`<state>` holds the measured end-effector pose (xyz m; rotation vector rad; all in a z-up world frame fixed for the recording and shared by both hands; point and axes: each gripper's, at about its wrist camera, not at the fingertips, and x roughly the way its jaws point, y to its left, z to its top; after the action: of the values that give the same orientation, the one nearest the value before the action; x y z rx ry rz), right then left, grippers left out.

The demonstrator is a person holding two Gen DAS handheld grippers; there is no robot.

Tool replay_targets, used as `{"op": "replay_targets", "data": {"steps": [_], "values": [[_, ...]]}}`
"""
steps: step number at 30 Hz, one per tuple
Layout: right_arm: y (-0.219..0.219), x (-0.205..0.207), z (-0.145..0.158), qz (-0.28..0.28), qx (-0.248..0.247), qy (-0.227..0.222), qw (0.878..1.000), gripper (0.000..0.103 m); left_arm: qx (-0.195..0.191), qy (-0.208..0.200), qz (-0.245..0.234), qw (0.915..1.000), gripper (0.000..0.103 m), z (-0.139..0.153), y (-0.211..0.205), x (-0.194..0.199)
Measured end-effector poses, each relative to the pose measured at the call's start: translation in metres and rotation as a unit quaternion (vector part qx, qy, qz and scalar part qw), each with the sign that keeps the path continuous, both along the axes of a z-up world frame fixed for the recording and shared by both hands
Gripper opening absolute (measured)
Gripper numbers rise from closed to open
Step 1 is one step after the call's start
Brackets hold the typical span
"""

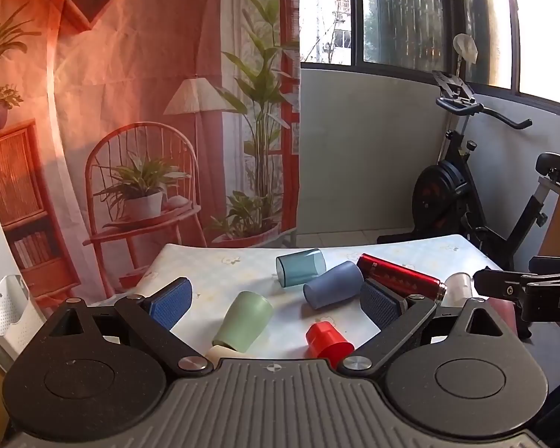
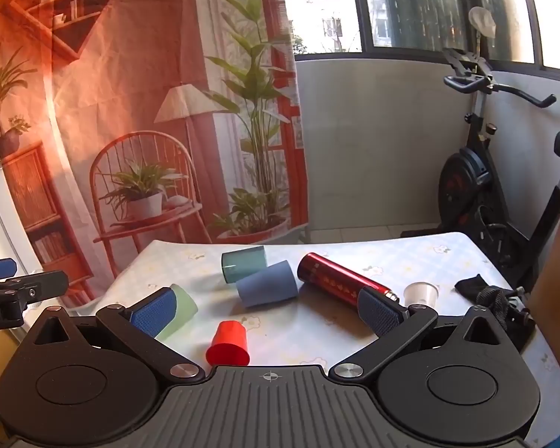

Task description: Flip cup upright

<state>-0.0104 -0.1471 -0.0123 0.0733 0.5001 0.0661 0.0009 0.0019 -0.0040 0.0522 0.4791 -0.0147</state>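
Both grippers hang above the near edge of the table, jaws spread wide and holding nothing.

The left gripper has the green cup lying on its side between its fingers, nearer the left pad but not touching it. The cup's mouth points back toward the gripper, and something cream-coloured sits at that mouth; I cannot tell what it is. The red cup stands mouth-down just inside the right pad, close to the gripper's body. Beyond the fingertips lie the blue cup and, just past it, the teal cup, both on their sides and touching or nearly so. The red flask lies behind the right pad.

From the right gripper, the red cup stands mouth-down between the fingers, left of centre and near the gripper's body. The green cup is half hidden behind the left pad. The blue cup and teal cup lie ahead, just past the fingertips. The red flask runs down to the right pad, and a small clear cup stands upright just beyond that pad. A black strap lies to the far right.
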Motion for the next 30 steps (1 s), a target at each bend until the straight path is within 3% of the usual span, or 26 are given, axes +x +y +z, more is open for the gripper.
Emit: {"op": "replay_targets", "data": {"steps": [30], "values": [[-0.0002,-0.0019,-0.0001,-0.001,-0.001,0.000,1.000,0.103,-0.005,-0.003,-0.006,1.0000,0.098,0.0039,-0.0005,-0.0022]]}}
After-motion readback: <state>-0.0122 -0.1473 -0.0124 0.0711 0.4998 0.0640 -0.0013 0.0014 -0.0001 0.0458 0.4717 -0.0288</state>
